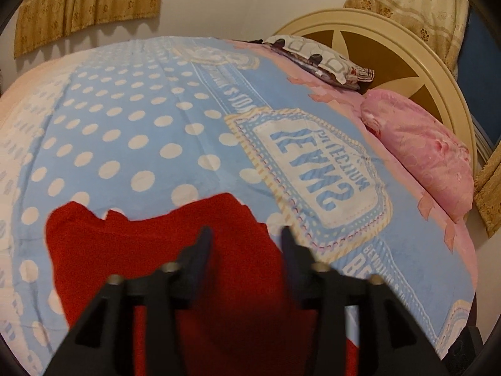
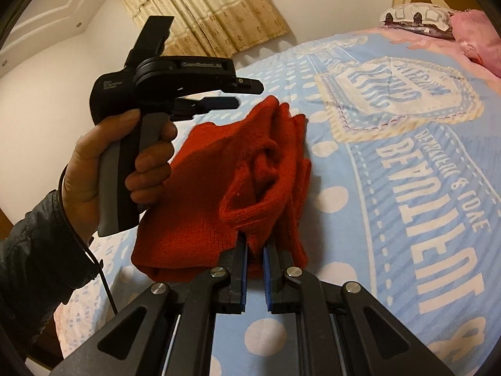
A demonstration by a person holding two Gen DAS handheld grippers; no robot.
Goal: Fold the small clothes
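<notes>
On the bed (image 2: pixel 360 169), over its blue polka-dot sheet, my left tool (image 2: pixel 219 95) hovers at the far-left edge of the red knit garment (image 2: pixel 200 206), and my hand (image 2: pixel 103 163) wraps its grey grip. Its two jaws stand apart with a gap between them and nothing pinched; from its own camera the left tool (image 1: pixel 247 235) shows red cloth lying below and beyond the tips, not between the pads. Moving right, the garment sits bunched in the middle of the sheet: layers are already doubled over one another, with a rolled lump and a pocket-like opening on top, so I judge one fold roughly made but untidy. Right again, my right tool (image 2: pixel 255 250) is nearly closed, its blue pads clamping a ridge of the garment's near edge. What's left, as I read it: flatten the lump, square the edges, perhaps fold once more, then let go.

Count, left to right: one hand in view, two tools, one red garment. Further right by the headboard: one patterned pillow (image 1: pixel 322 58) and one pink pillow (image 1: pixel 419 153). No other small clothes show in either view.
</notes>
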